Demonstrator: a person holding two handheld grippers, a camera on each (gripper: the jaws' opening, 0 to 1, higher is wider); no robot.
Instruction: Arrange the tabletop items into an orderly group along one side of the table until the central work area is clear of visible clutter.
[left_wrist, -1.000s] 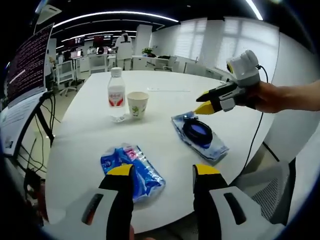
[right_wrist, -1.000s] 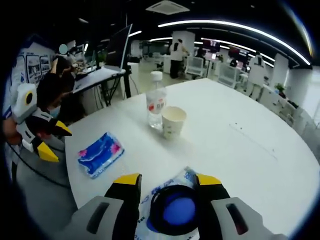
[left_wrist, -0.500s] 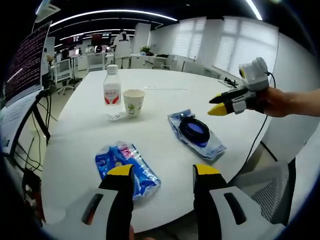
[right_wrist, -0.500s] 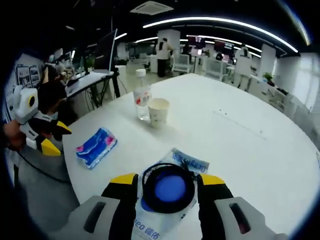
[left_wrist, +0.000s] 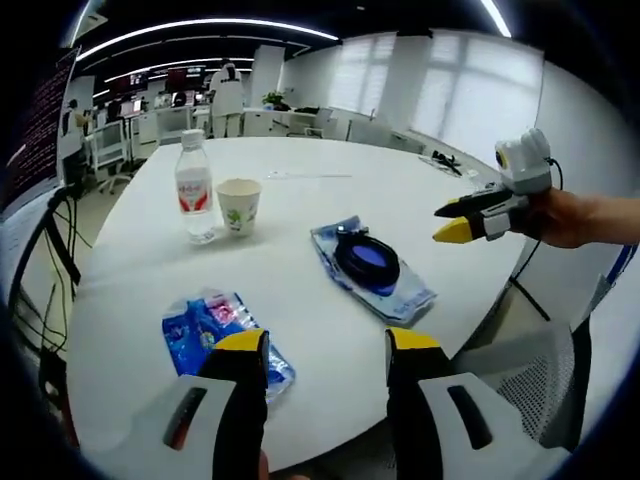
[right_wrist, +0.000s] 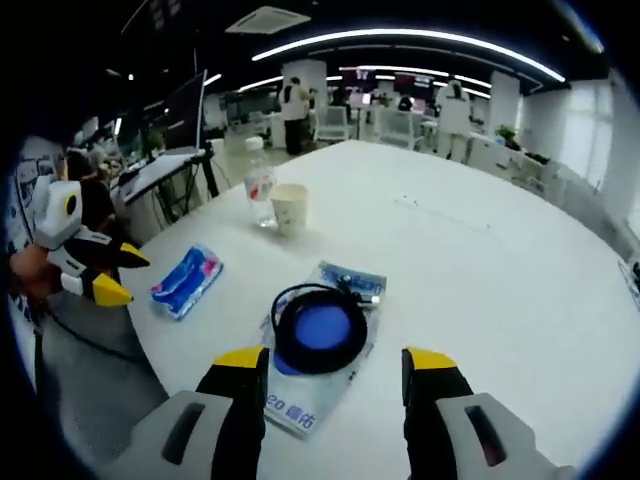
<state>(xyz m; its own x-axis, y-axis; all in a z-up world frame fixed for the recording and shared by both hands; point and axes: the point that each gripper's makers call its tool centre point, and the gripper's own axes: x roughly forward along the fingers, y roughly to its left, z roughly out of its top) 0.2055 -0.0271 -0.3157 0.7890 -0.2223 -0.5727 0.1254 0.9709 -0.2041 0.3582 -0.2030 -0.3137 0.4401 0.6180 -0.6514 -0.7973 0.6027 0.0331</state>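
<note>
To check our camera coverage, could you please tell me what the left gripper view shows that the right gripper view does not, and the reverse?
Left gripper view's extras: the right claw, open, in a hand; a grey chair; bright windows.
Right gripper view's extras: the left claw, open; a ceiling vent.
Shared: the bottle, cup, blue packet and cable pouch on the white table.

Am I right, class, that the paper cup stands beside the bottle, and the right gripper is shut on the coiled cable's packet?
Not quite. The cup does stand beside the bottle, but the right gripper is open, short of the packet, as the right gripper view shows.
</note>
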